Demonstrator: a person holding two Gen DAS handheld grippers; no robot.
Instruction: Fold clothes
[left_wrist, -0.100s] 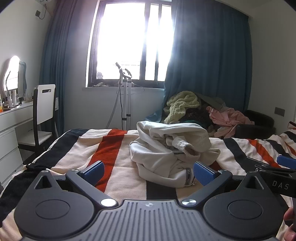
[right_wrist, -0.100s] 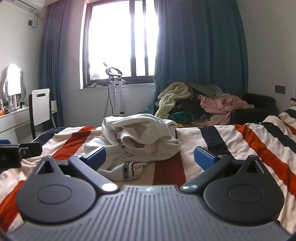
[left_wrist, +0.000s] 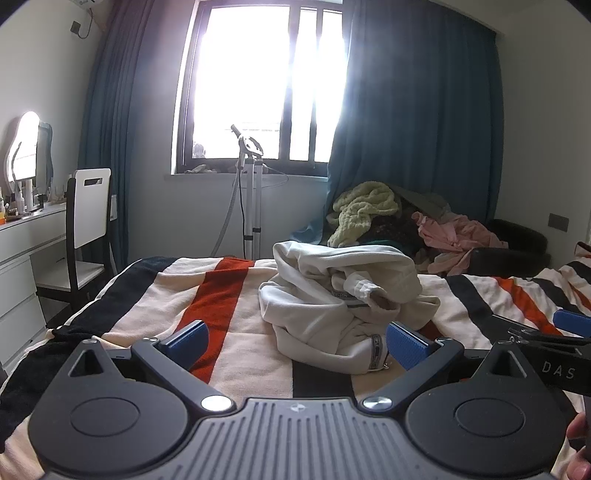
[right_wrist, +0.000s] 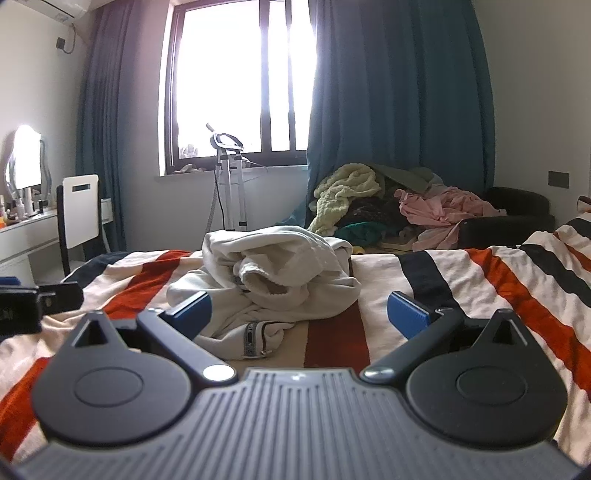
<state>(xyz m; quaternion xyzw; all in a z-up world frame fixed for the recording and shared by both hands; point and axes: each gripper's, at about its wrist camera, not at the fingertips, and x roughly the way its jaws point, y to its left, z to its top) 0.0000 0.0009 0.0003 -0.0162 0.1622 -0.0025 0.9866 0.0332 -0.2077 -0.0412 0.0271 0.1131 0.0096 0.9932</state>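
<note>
A crumpled cream-white garment lies in a heap on the striped bed cover; it also shows in the right wrist view. My left gripper is open and empty, just short of the heap's near edge. My right gripper is open and empty, with its left fingertip in front of the heap's near left side. The right gripper shows at the right edge of the left wrist view.
A pile of other clothes, green and pink, lies on a dark chair beyond the bed. A garment steamer stand is under the window. A white chair and desk stand at the left.
</note>
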